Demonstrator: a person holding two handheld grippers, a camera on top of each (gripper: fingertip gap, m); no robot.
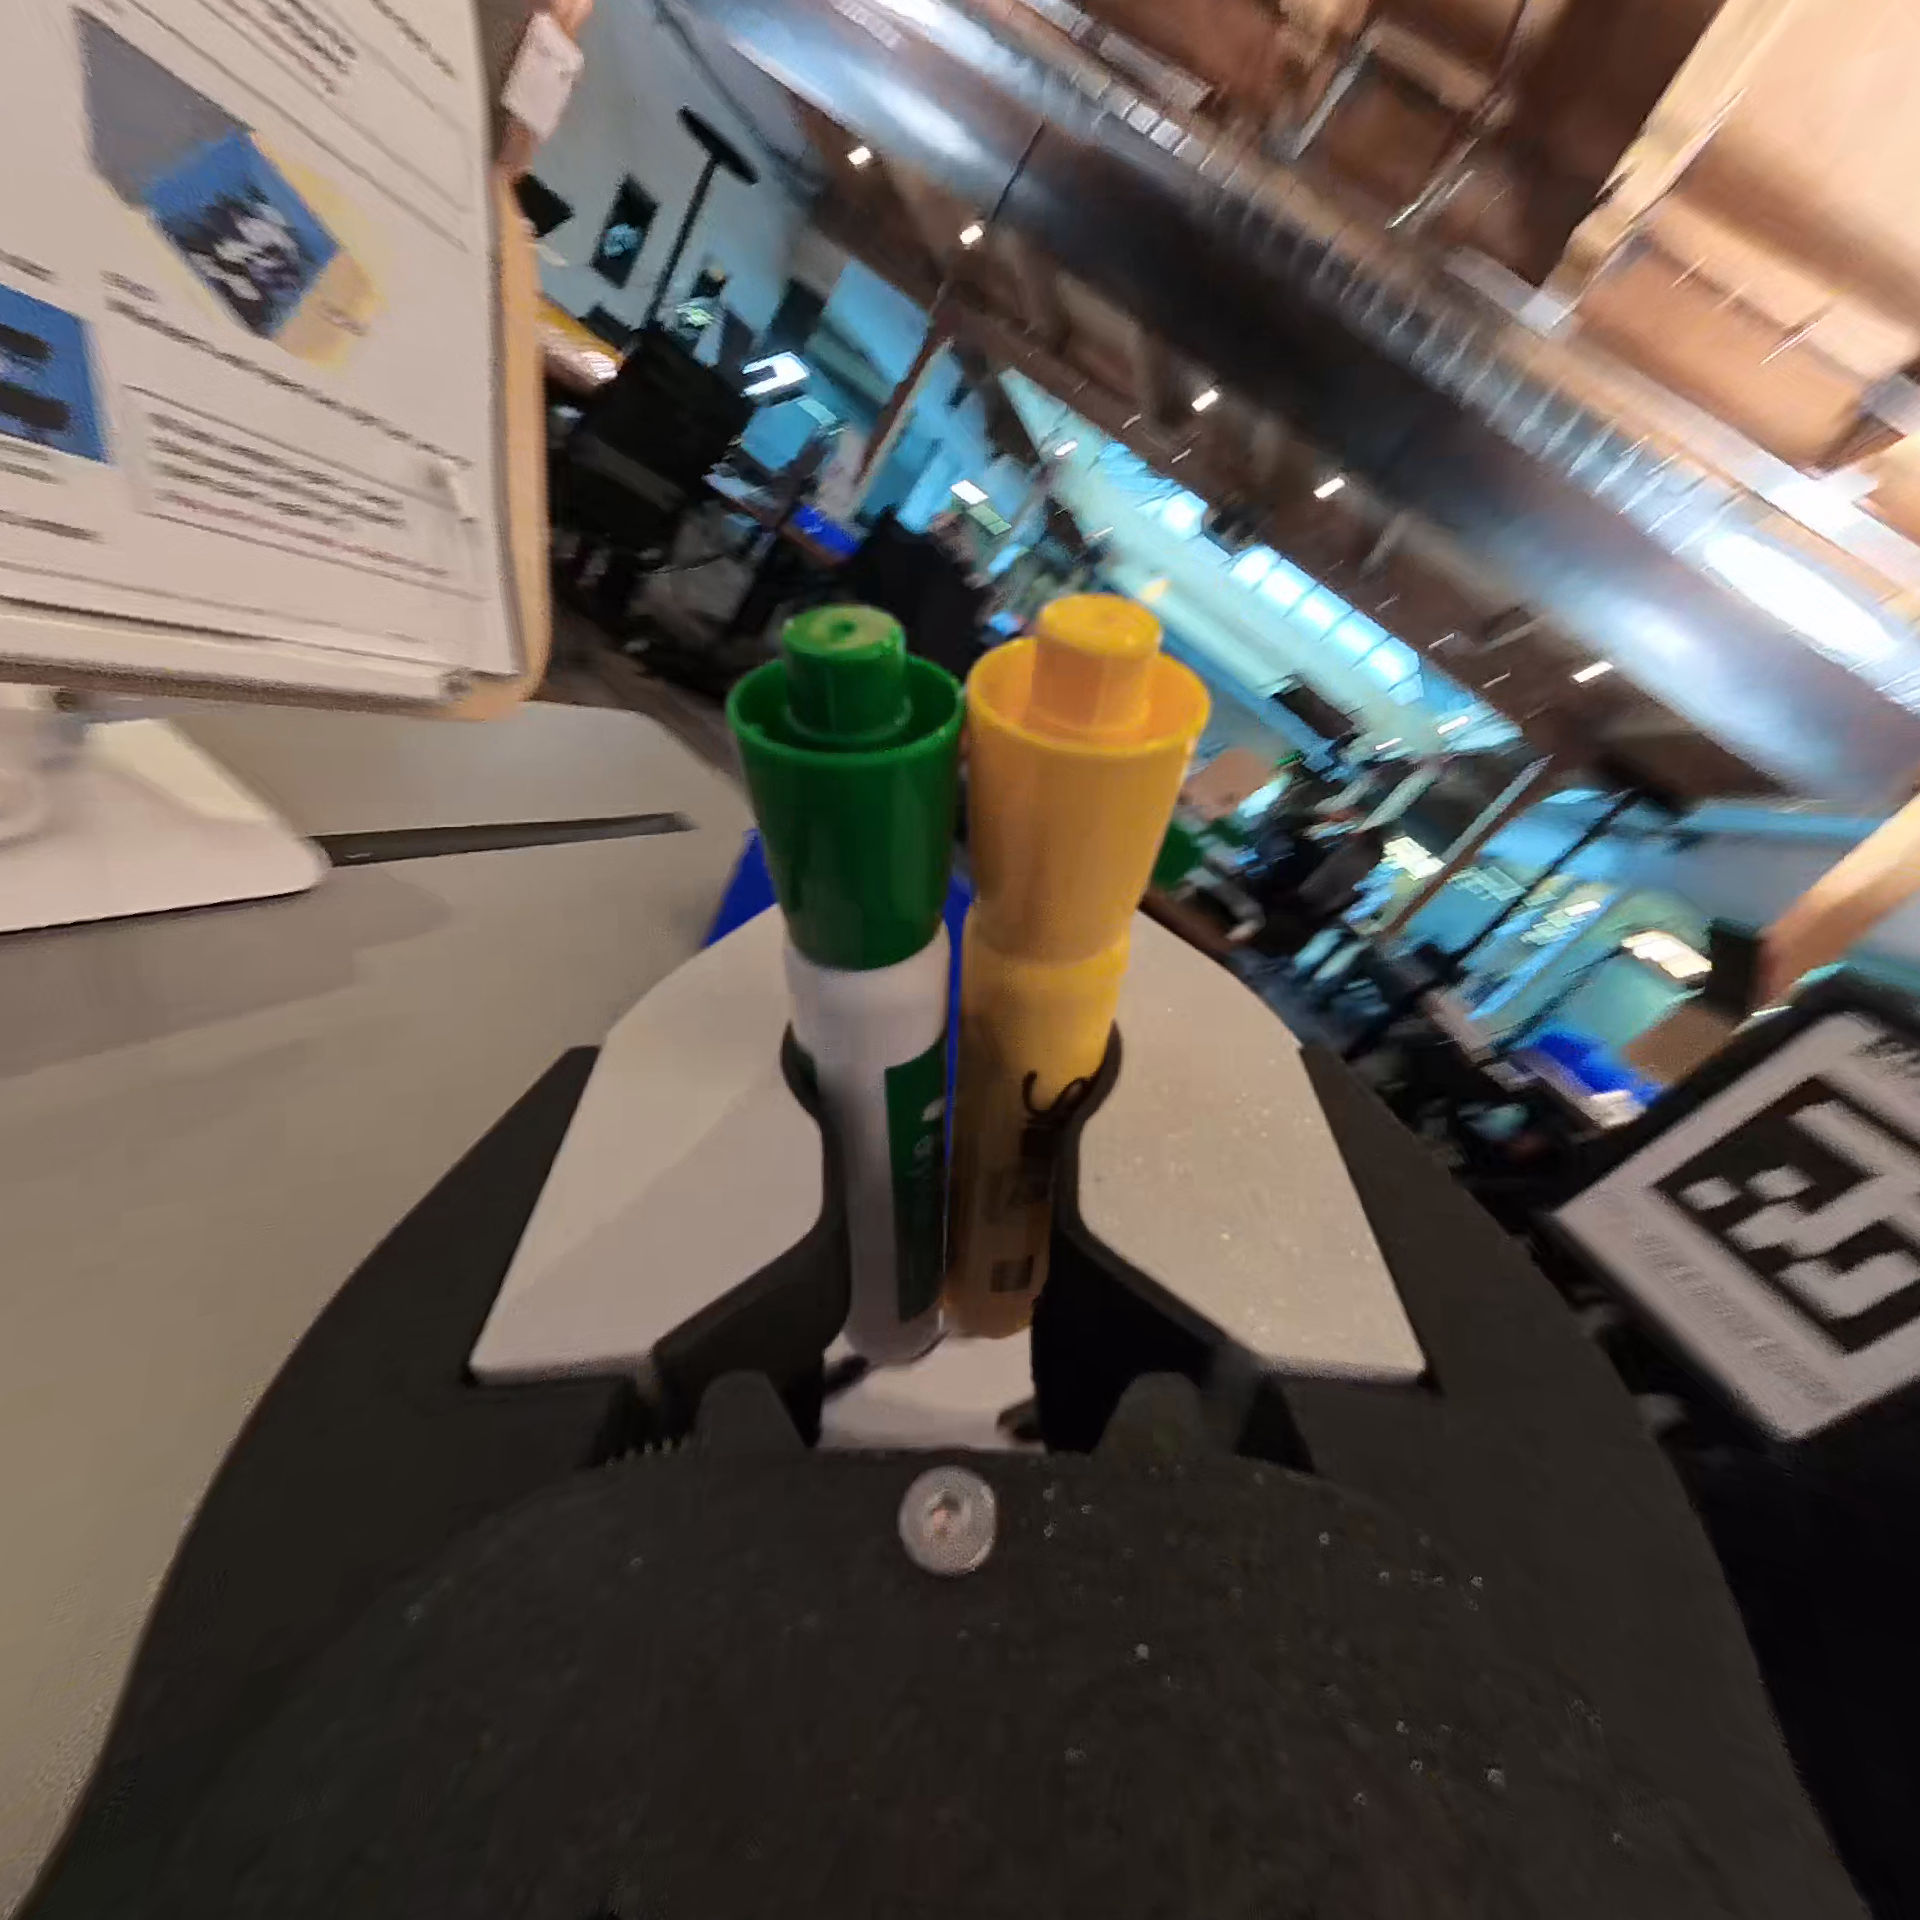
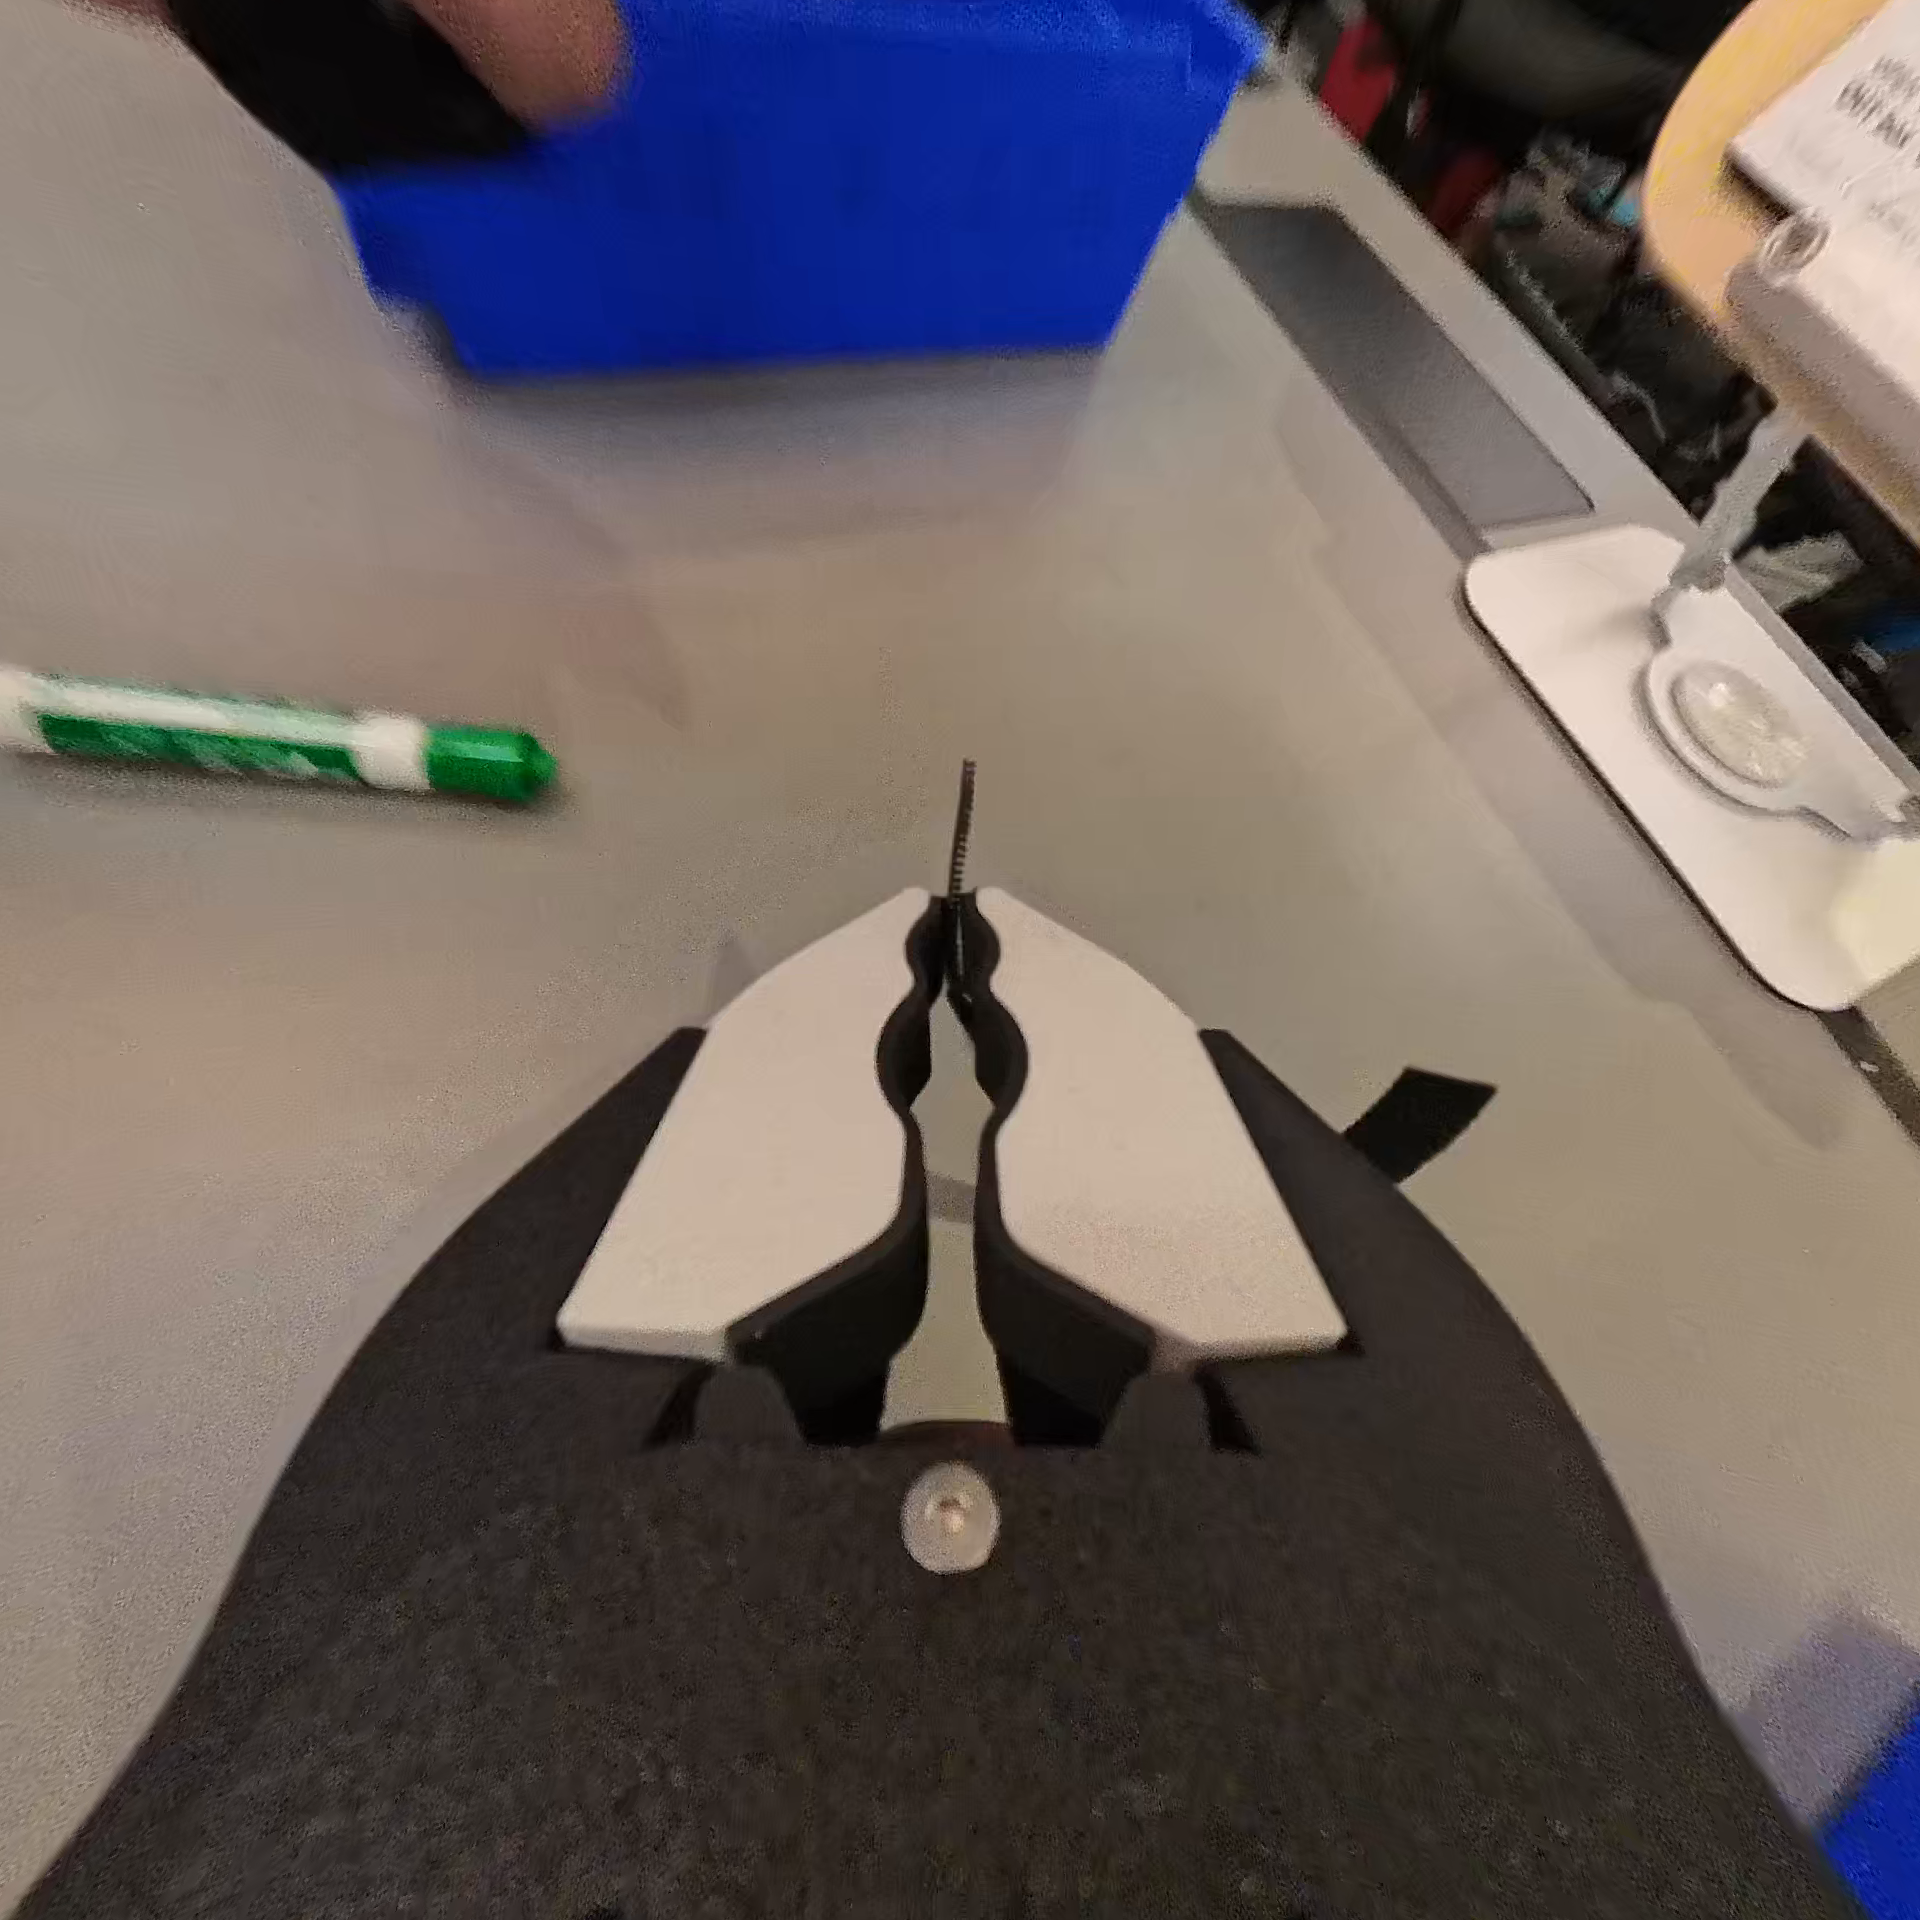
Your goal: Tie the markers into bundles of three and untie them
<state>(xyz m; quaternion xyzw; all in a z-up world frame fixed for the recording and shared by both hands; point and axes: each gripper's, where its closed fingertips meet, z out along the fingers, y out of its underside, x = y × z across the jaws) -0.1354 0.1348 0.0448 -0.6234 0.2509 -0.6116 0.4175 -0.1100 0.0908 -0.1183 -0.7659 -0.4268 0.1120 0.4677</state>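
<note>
The left gripper has its jaws clamped on two markers side by side, a green-capped marker left of a yellow marker, caps pointing out past the jaws. The right gripper pinches a thin black tie at its jaw tips; another green marker lies on the grey counter, ahead-left of those jaws.

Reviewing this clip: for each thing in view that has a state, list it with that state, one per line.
Left hand-held gripper: shut on two markers.
Green-capped marker: capped, held upright.
Yellow marker: capped, held beside the green one.
Right hand-held gripper: shut on a thin black tie.
Second green marker: lying loose on the table.
Blue bin: contents not visible.
</note>
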